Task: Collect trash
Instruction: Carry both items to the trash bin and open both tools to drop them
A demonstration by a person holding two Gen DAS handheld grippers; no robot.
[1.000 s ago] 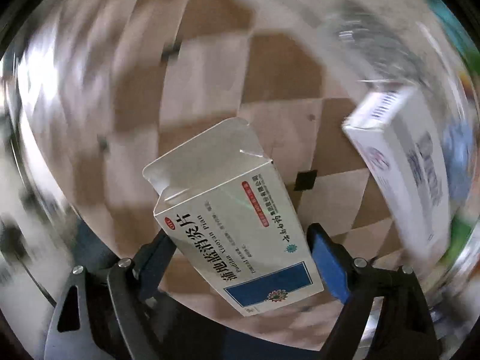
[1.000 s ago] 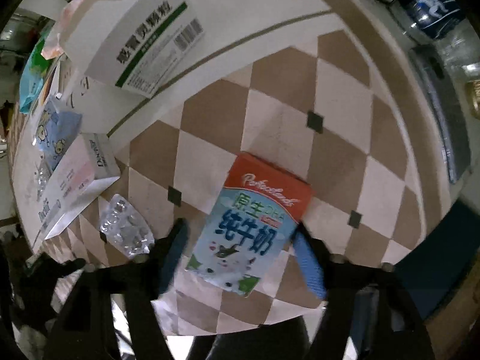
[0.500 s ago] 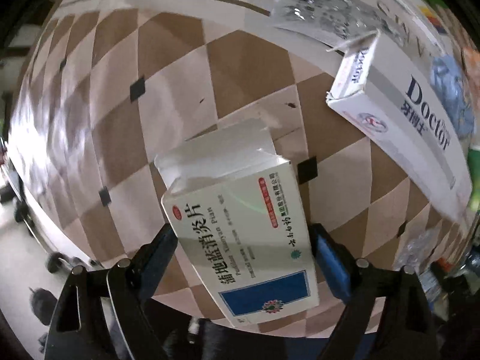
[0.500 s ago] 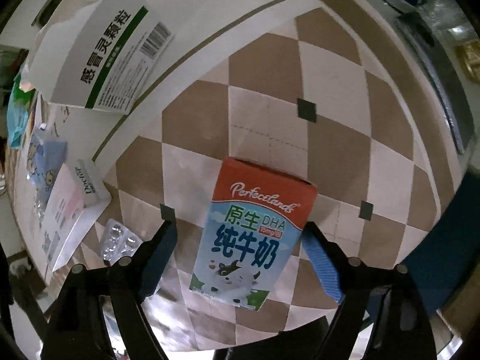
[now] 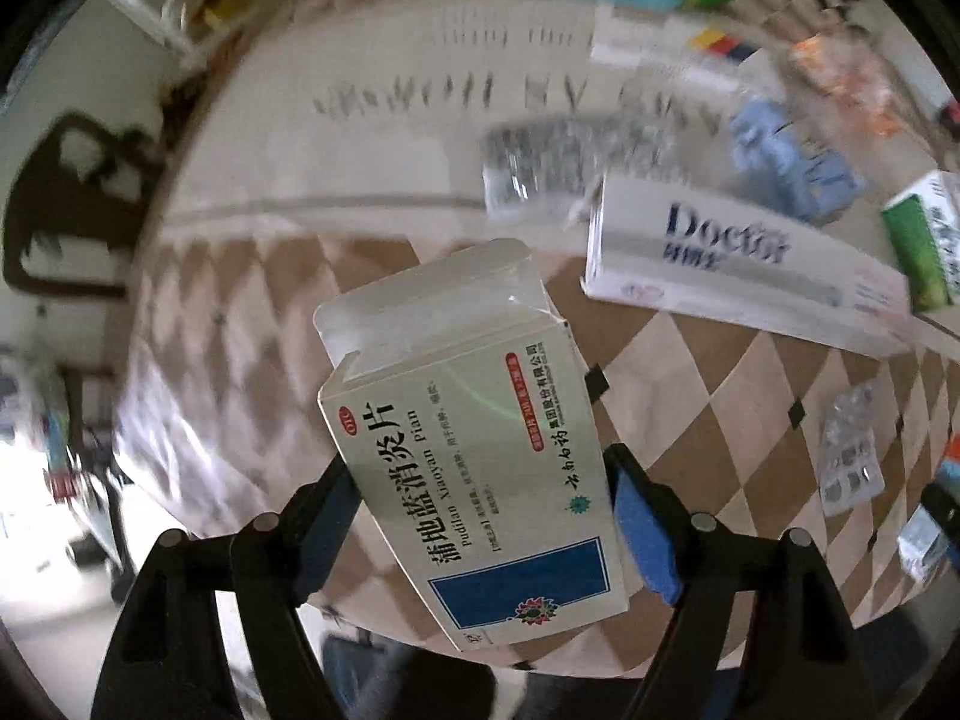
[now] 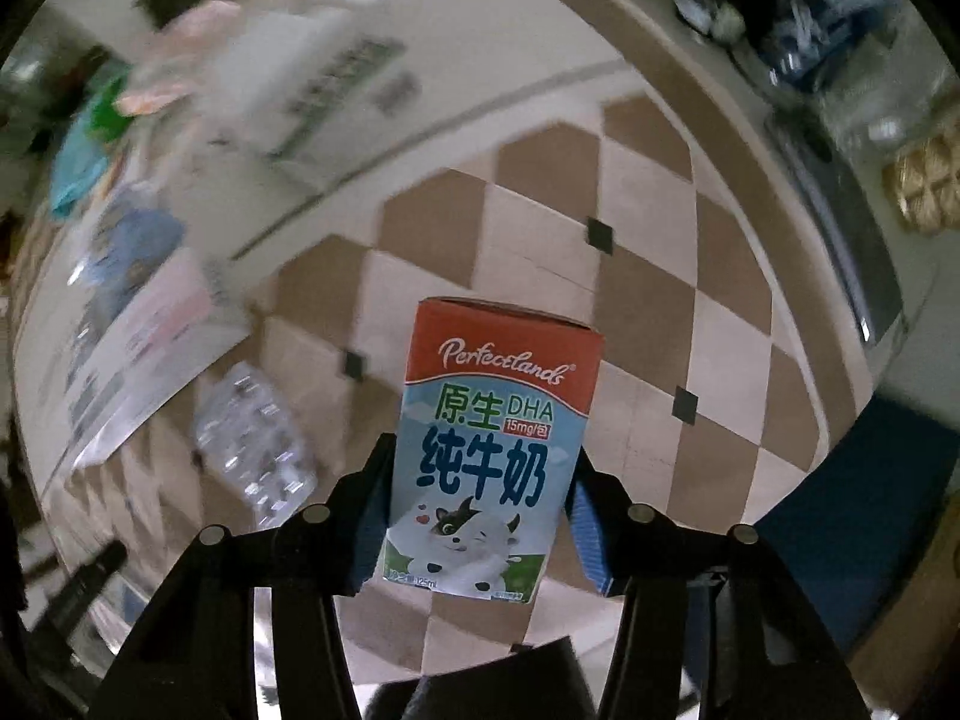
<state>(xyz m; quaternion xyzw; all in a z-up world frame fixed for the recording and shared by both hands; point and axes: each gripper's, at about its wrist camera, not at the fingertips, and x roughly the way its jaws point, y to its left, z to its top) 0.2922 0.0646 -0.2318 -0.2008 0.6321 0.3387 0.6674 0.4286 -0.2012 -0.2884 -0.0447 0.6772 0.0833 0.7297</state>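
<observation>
Since the earlier frames, the medicine box [image 5: 474, 438] has been lifted clear of the checkered tablecloth [image 5: 708, 396], more of the table being seen beneath it, and the jaws of the right gripper [image 6: 474, 516] have been drawn in against the milk carton [image 6: 489, 450].

Across the tablecloth, litter is seen spread: a long white "Doctor" box [image 5: 738, 264] lies beyond the medicine box, with a blurred blue pack [image 5: 786, 162] and a green-and-white box [image 5: 918, 240] farther off. A blister pack [image 5: 849, 450] lies flat to the right, well apart.

The medicine box, its top flap open, is clamped between the blue pads of the left gripper [image 5: 480, 510], whose jaws are closing, and is held tilted above the cloth.

The milk carton is pressed on both sides by the right gripper's pads as the jaws close; whether it rests on the cloth cannot be told. A second blister pack [image 6: 252, 444] lies near it, to the left.
</observation>
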